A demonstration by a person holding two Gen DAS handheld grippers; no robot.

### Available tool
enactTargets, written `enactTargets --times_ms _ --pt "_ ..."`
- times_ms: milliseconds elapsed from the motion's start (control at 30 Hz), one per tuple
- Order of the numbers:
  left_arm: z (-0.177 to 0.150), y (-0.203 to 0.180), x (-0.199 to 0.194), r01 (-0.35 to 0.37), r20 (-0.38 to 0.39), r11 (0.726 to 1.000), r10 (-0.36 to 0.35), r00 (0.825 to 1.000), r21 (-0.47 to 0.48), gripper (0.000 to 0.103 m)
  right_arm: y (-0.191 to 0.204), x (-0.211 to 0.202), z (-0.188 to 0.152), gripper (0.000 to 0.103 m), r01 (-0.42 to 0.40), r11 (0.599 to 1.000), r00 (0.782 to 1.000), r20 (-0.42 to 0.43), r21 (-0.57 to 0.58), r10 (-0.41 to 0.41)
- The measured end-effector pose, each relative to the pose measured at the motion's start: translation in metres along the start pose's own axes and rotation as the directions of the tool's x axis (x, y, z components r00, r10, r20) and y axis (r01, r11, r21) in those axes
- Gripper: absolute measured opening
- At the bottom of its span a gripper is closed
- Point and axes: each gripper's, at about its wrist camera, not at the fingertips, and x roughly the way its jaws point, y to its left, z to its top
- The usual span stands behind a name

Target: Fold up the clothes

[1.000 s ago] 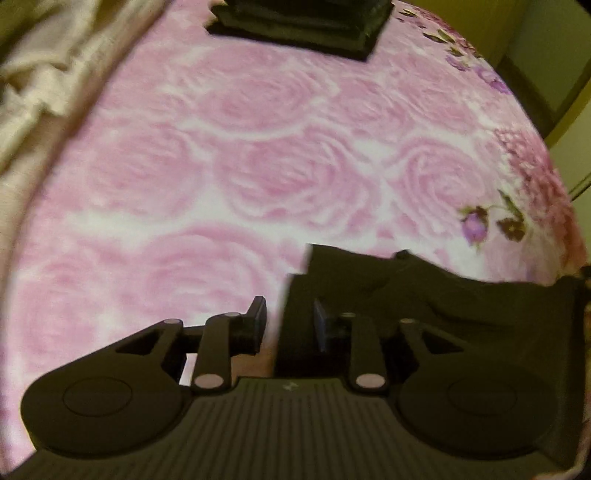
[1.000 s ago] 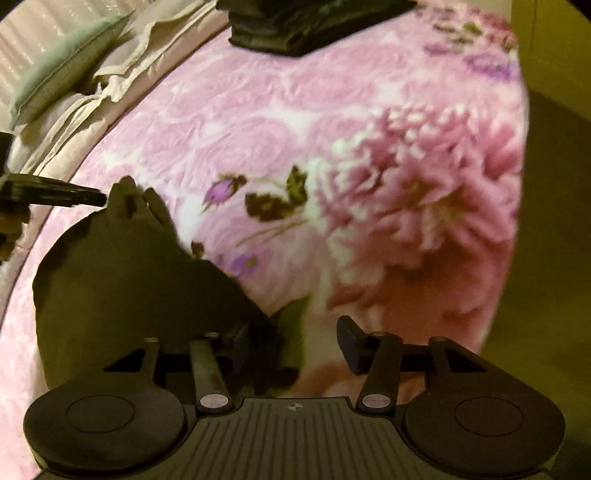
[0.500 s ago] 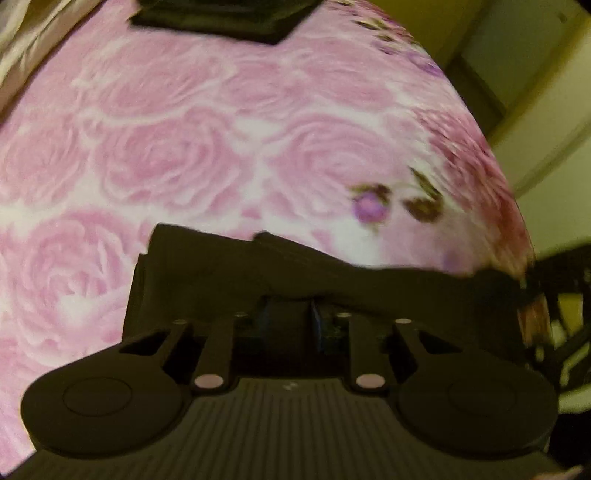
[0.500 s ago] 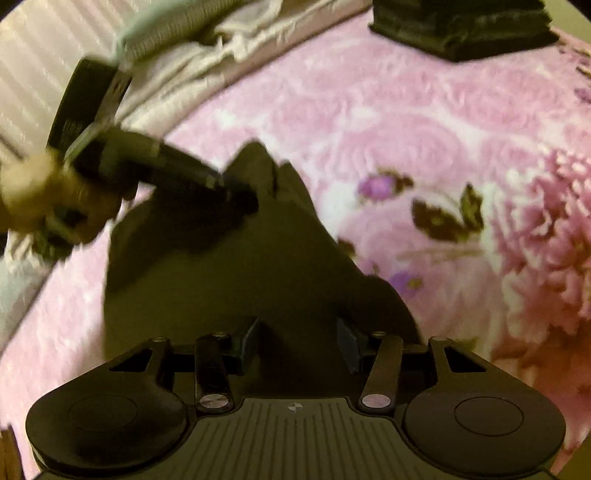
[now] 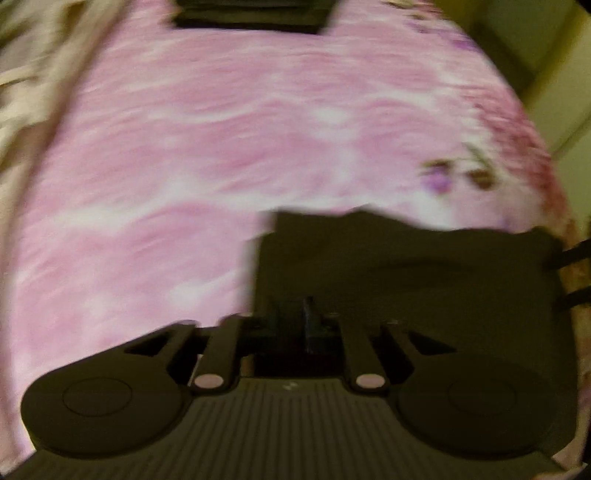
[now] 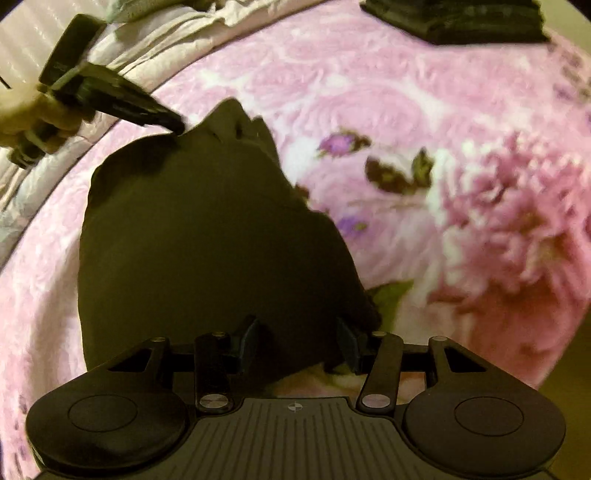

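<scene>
Left tongs (image 5: 295,325) nearer together than before, closing on dark garment (image 5: 406,280); right tongs (image 6: 297,341) half-wide.

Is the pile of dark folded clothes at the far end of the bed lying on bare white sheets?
No, the folded dark stack sits on the pink rose-patterned blanket, which shows all around its near edge.

readable text: none in either view
left gripper (image 5: 295,325) body: only a small pale mark, too blurred to read
right gripper (image 6: 295,341) body: small round crosshair emblem, no letters
</scene>
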Motion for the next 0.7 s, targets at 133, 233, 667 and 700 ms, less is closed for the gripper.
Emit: enactTargets --times_ms 133,233,667,700 --pt "-0.037 0.019 -0.048 -0.055 0.019 0.999 0.055 0.998 0.003 0.014 0.041 -0.025 0.001 0.051 -0.053 0.988 0.996 0.057 -0.143 0.062" --pt "-0.066 0.009 -0.059 -0.019 0.02 1.0 0.019 1.0 0.017 0.015 0.074 -0.018 0.0 0.051 -0.133 0.978 0.988 0.052 -0.16 0.143" --pt "-0.134 -0.013 -0.001 -0.009 0.026 1.0 0.009 1.0 -0.008 0.011 0.106 0.035 -0.072 0.05 -0.191 0.96 0.981 -0.017 -0.205 0.192" --pt "-0.133 -0.015 -0.003 -0.014 0.02 1.0 0.013 1.0 0.014 0.011 0.107 0.034 -0.074 0.05 -0.184 0.959 0.983 -0.021 -0.217 0.184"
